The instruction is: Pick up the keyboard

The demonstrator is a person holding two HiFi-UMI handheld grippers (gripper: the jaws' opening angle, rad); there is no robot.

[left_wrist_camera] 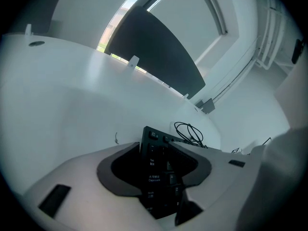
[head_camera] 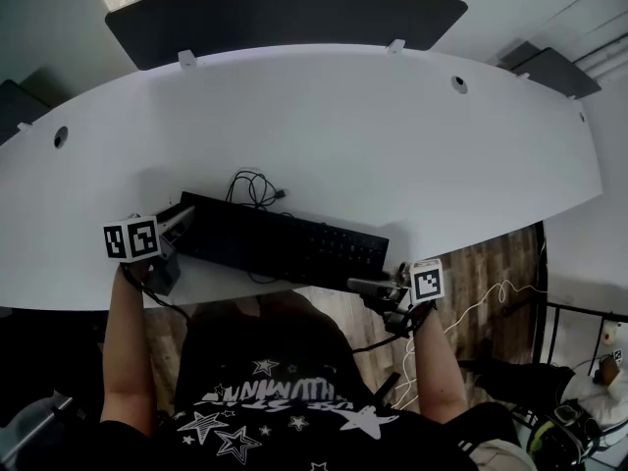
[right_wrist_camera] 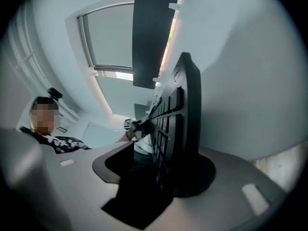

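Keyboard (head_camera: 280, 241) lies left-right along the desk (head_camera: 343, 126) edge; our left gripper (head_camera: 177, 222) clamps one end, our right gripper (head_camera: 368, 285) gapes around the other.

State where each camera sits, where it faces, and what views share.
Head view: on the head, steeply down at table; forearms, left gripper, right gripper show.
Left gripper view: on that gripper, along the keyboard; its jaws show.
Right gripper view: on that gripper, toward keyboard's other end; its jaws show.
All share the keyboard.
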